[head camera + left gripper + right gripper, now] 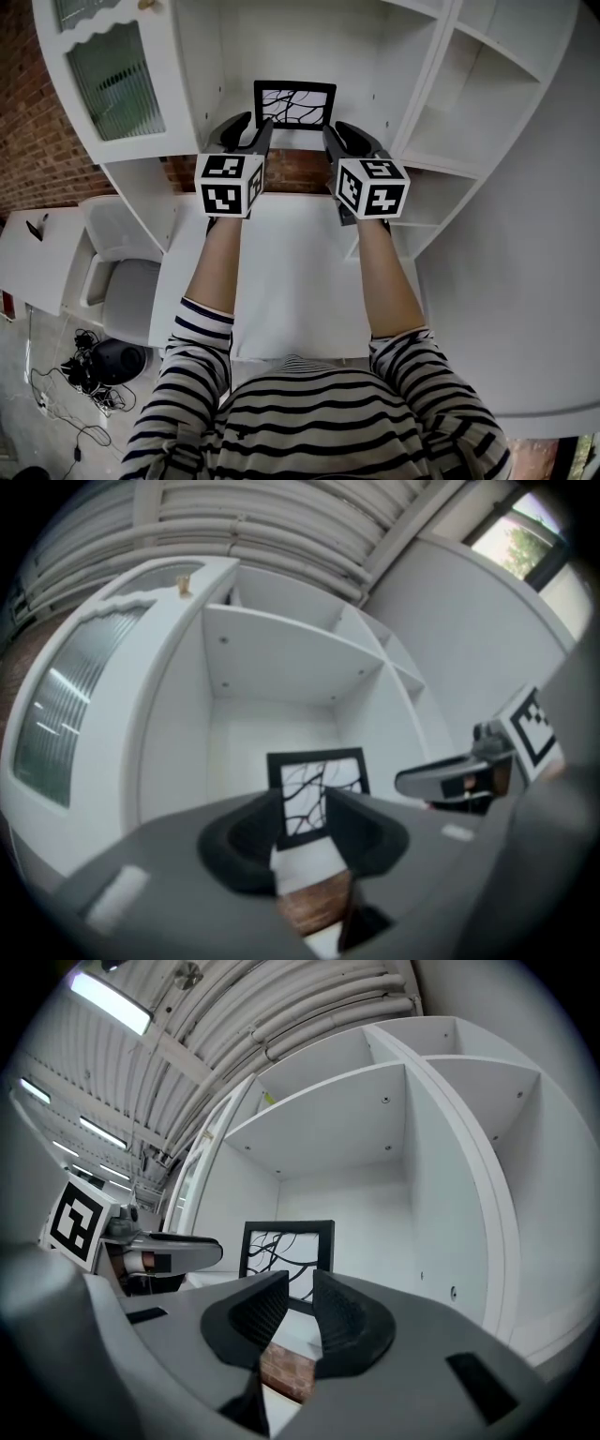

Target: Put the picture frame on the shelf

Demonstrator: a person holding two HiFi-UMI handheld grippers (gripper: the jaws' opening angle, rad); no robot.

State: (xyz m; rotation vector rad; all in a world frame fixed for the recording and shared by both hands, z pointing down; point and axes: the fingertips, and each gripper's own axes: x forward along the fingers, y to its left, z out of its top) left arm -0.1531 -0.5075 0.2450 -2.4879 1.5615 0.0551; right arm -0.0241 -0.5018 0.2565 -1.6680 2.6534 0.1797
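Picture frame [294, 103] stands upright, deep on the shelf [295, 139], left gripper [251, 133] and right gripper [347, 137] flanking it. Left gripper view: jaws spread, empty, frame beyond. Right gripper view: jaws slightly parted, empty; the frame apparently stands unaided

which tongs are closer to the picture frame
Left, though only slightly. The left tongs point at the picture frame's lower left corner; the right tongs sit just short of its lower right corner. Neither touches it.

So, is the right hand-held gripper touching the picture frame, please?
Apart: the right gripper view shows bare shelf between the right hand-held gripper's open jaws and the picture frame.
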